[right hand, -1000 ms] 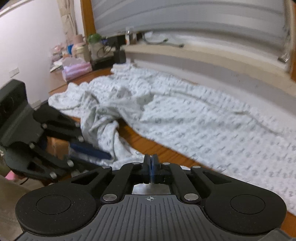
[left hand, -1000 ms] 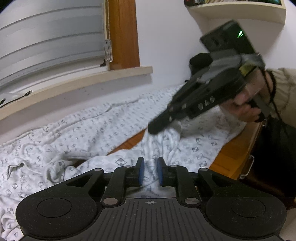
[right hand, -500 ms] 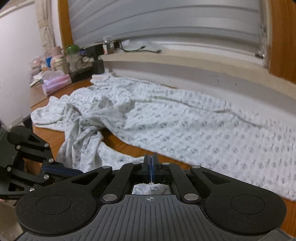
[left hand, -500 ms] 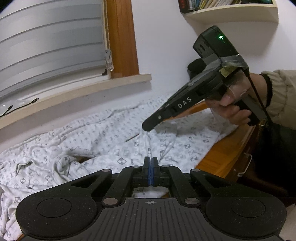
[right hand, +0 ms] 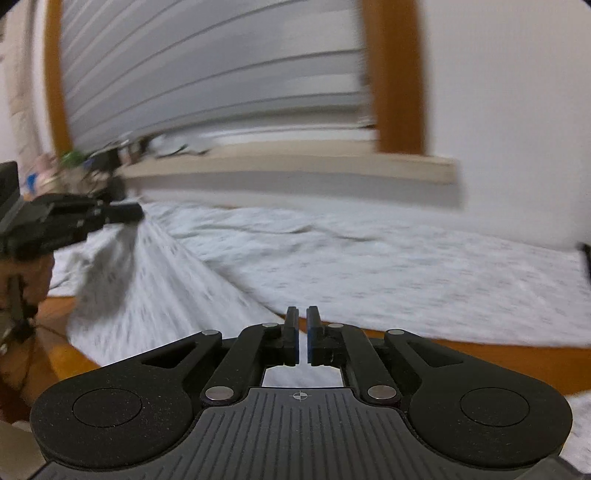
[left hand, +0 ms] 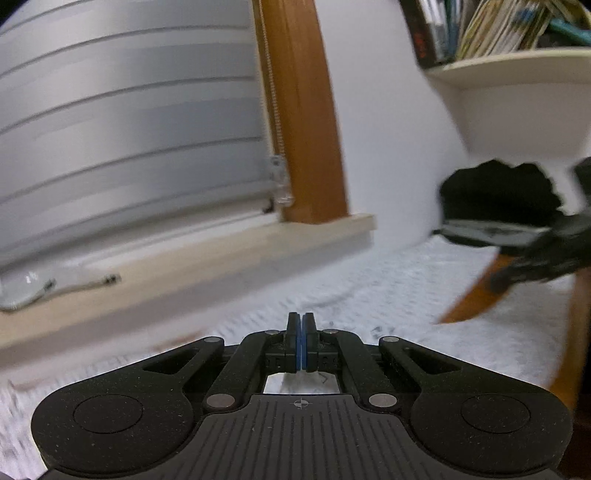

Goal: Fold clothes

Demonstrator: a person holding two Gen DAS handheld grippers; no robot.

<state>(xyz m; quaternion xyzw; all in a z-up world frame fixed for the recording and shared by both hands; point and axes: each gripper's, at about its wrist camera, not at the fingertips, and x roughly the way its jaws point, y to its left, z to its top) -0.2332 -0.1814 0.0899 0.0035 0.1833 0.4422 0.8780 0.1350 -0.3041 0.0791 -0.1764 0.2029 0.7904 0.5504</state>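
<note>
White garment [right hand: 369, 266] beyond right tongs [right hand: 302, 334]

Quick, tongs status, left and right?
Left tongs: closed on the white patterned garment.
Right tongs: slightly open, holding nothing visible.

I see the wooden bench [right hand: 517, 360] with the patterned white garment [right hand: 388, 269] spread across it, blurred.

I can read no text anywhere; the spines of the books [left hand: 491, 29] on the shelf [left hand: 517, 68] are too blurred.
</note>
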